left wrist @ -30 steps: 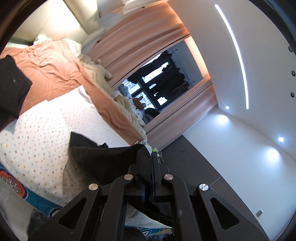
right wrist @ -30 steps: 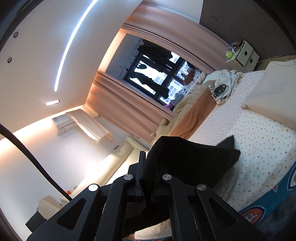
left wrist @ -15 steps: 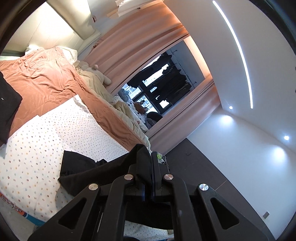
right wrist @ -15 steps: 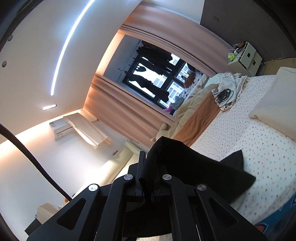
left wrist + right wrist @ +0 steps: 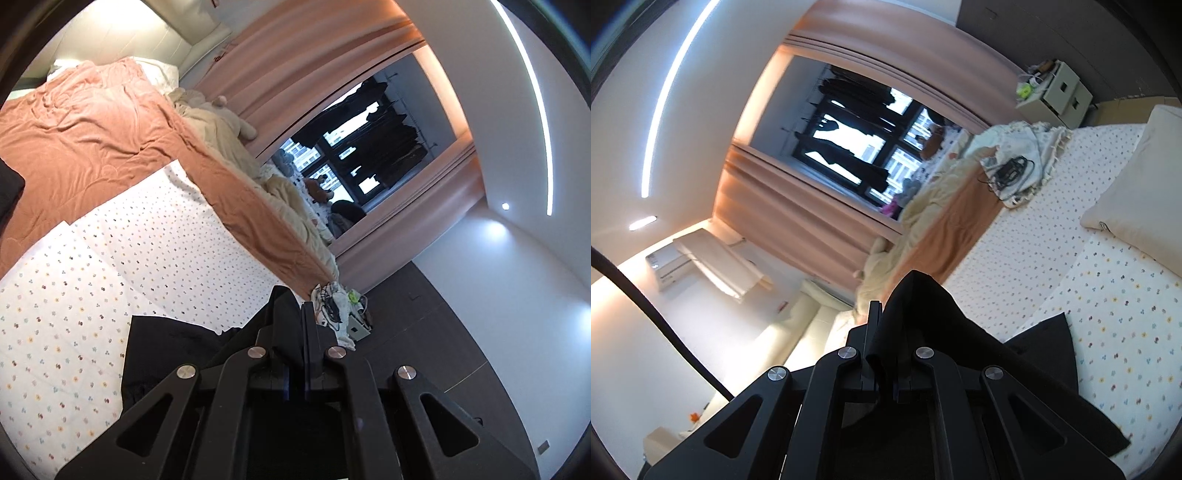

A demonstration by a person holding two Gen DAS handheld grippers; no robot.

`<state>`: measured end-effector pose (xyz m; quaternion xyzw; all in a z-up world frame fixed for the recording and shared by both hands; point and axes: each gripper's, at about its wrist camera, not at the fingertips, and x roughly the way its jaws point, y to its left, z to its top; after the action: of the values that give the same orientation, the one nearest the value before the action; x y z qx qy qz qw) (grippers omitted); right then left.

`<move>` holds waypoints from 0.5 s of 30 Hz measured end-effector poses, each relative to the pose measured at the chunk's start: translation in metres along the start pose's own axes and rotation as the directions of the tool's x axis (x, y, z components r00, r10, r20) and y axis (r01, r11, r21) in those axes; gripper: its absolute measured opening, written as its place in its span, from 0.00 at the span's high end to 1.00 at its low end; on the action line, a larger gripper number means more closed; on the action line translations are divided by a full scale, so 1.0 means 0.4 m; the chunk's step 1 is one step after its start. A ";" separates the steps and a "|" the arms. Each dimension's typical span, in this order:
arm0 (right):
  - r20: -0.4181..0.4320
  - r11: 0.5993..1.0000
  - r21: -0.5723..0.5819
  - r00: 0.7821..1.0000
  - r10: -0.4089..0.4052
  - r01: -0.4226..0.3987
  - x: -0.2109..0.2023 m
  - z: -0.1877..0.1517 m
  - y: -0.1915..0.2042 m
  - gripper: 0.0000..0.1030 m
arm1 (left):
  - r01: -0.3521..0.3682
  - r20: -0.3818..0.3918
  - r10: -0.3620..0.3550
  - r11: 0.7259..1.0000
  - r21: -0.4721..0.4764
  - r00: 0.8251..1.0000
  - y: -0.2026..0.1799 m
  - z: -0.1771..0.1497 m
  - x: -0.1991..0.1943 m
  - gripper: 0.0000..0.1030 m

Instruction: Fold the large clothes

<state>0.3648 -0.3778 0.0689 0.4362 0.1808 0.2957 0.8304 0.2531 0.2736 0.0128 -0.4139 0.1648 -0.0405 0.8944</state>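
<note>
Both grippers, left gripper [image 5: 295, 314] and right gripper [image 5: 886, 317], stay clamped on the black garment [image 5: 1015, 376]. They have carried it farther across the dotted sheet [image 5: 110, 277], its loose end now trailing on the near bed, so I judge it is being spread for folding.

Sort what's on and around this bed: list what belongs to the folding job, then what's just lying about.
Part of the job:
- black garment, pinched at two spots
- left gripper, shut on it
- right gripper, shut on it
- dotted bedsheet, the folding surface

Just lying about:
- orange blanket
- cream pillow
- tangled cables on a white throw
- bedside drawers
</note>
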 end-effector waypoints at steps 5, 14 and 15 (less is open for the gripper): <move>-0.025 0.999 0.018 0.999 -0.047 0.048 0.071 0.004 -0.023 0.99 | -0.047 -0.041 0.046 0.999 -0.018 0.998 0.059 0.010 0.115 0.94; -0.088 0.984 0.090 0.985 -0.148 0.156 0.162 -0.027 -0.106 0.99 | -0.142 -0.141 0.131 0.987 -0.075 0.981 0.210 -0.027 0.305 0.94; -0.093 0.982 0.095 0.983 -0.155 0.164 0.168 -0.032 -0.113 0.99 | -0.150 -0.151 0.136 0.985 -0.083 0.979 0.226 -0.032 0.321 0.94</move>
<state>0.4240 -0.3465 0.0214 0.4493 0.2655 0.2368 0.8195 0.3639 0.2965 -0.0966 -0.4384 0.2601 0.0019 0.8603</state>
